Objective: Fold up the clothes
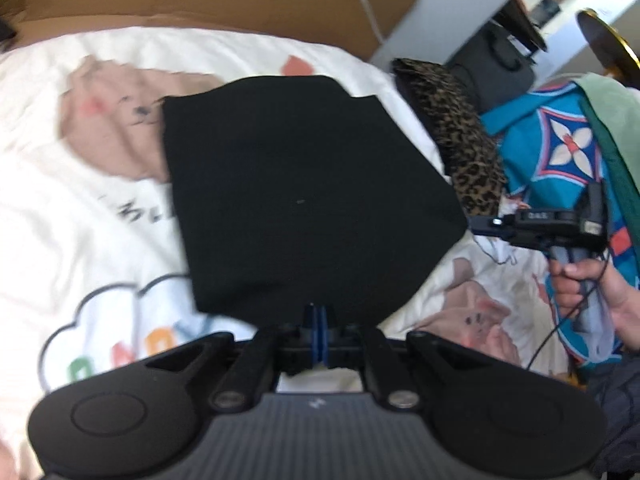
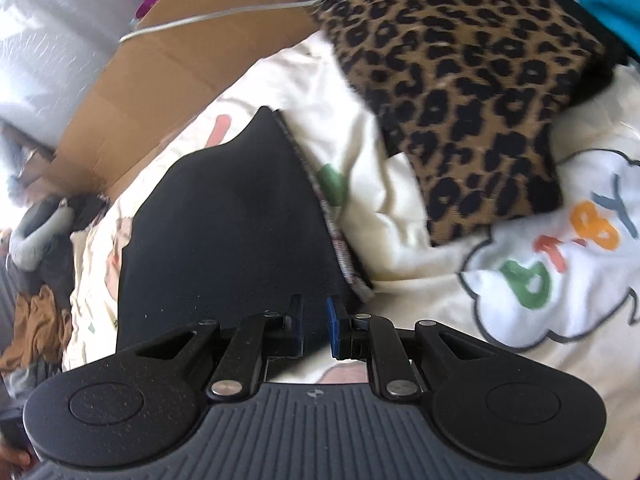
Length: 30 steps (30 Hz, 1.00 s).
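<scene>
Down at the near edge of the black cloth (image 1: 296, 184), the left tongs (image 1: 319, 320) sit pressed together, their blue pads meeting over the hem, seemingly pinching it. The right tongs (image 2: 314, 320) stand narrowly apart at the cloth's corner, black fabric showing in the gap between the pads, nothing clamped. In the left view a hand (image 1: 588, 280) holds that right tool by its grip. The cloth is matte and smooth, folded into a rough flat rectangle with a greyish stitched edge, lying on a cream bedsheet (image 1: 100, 216). Printed on the sheet is a cloud outline holding coloured letters that appear to read "BABY" (image 2: 560, 248). Just beside the cloth lies a leopard-print cushion (image 2: 472, 92), fuzzy, tan with black spots. Behind the bed stands brown cardboard (image 2: 160, 80).
</scene>
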Each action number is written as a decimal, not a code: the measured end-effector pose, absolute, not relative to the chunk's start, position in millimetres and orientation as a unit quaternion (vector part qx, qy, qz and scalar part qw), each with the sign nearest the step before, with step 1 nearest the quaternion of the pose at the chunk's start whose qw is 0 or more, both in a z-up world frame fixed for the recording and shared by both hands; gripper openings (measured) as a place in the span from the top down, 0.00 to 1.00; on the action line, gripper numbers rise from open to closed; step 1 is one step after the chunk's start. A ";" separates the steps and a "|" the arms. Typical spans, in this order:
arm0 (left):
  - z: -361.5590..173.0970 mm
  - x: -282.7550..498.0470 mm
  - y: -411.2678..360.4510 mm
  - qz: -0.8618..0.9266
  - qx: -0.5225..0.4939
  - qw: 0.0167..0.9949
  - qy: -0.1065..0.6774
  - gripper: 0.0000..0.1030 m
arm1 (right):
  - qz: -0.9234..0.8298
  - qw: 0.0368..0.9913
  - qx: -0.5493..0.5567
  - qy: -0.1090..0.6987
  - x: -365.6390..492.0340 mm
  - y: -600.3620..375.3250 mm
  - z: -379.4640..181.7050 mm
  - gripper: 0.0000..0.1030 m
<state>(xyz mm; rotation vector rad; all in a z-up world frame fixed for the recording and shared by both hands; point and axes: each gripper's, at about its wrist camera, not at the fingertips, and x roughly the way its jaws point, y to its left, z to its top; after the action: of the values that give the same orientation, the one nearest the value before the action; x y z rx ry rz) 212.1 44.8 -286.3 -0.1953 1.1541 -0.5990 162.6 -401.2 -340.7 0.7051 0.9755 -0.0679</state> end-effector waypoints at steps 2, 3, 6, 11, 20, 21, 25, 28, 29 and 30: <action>-291.8 217.5 32.0 -0.284 -0.083 0.789 0.538 0.99 | -0.031 0.827 0.320 0.460 169.1 -397.2 -343.6 0.88; -293.9 218.8 28.2 -0.287 -0.082 0.788 0.538 0.99 | -0.030 0.829 0.312 0.462 172.2 -395.4 -345.3 0.88; -300.8 220.2 23.6 -0.294 -0.074 0.784 0.542 0.99 | -0.032 0.834 0.289 0.469 179.2 -393.3 -350.3 0.88; -322.2 219.2 24.0 -0.248 -0.014 0.790 0.561 0.98 | -0.043 0.836 0.267 0.477 186.4 -397.7 -360.0 0.91; -313.0 221.9 47.7 -0.198 -0.016 0.806 0.558 0.98 | -0.063 0.848 0.247 0.465 179.3 -407.3 -345.6 0.95; -308.0 222.0 50.0 -0.198 -0.020 0.809 0.554 0.98 | -0.064 0.849 0.245 0.463 176.6 -407.8 -342.2 0.94; -292.4 221.8 46.9 -0.222 -0.040 0.811 0.539 0.97 | -0.049 0.849 0.250 0.463 170.2 -401.9 -337.0 0.94; -289.0 219.9 30.0 -0.260 -0.049 0.804 0.532 0.94 | -0.032 0.849 0.243 0.467 169.8 -390.2 -337.2 0.94; -288.8 219.0 23.1 -0.270 -0.050 0.803 0.529 0.93 | -0.025 0.850 0.238 0.470 170.6 -386.0 -337.8 0.94; -288.4 219.4 16.5 -0.276 -0.052 0.803 0.526 0.93 | -0.021 0.849 0.234 0.472 171.6 -382.7 -338.5 0.94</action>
<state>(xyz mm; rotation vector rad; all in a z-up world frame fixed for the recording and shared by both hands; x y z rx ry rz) 219.4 16.5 -288.4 -0.1114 1.1269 -0.5923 171.6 -382.7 -338.4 0.4936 0.9955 -0.0448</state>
